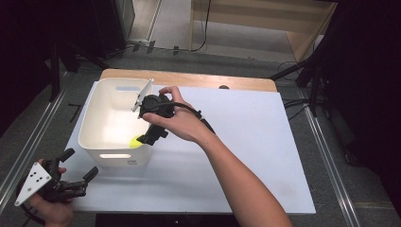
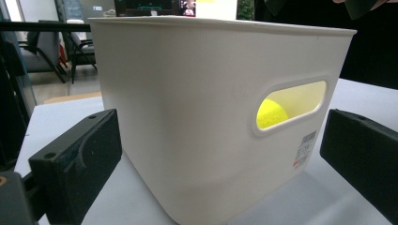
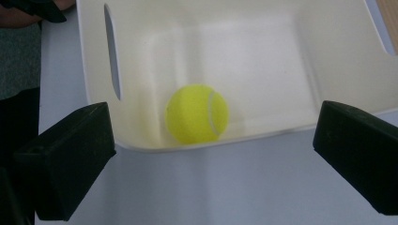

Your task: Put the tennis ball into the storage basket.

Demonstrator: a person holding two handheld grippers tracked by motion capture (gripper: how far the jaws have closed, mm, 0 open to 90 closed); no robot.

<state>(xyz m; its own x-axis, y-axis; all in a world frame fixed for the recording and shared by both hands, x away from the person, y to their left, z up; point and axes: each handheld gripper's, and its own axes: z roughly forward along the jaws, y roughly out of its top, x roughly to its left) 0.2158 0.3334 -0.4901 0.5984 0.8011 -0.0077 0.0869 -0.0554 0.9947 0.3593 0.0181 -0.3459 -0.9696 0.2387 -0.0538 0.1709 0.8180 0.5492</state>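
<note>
**Yellow ball down in the bin**

Yellow felt marks the tennis ball (image 3: pixel 197 113), lying loose on the floor of the white plastic bin (image 1: pixel 90 127), against its near wall. My left tongs (image 1: pixel 78 166) wait spread and empty on the bench (image 1: pixel 246 142) just before that wall, out of the way. Farther in, my right tongs (image 1: pixel 150 136) hang over the rim, jaws wide, nothing between them, likely having let it go.

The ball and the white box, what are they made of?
Ball: looks like fuzzy yellow felt with a pale curved seam, like a tennis ball. Box: probably smooth plastic, matte white, with moulded rounded corners and a cut-out handle; light glows through its wall.
</note>
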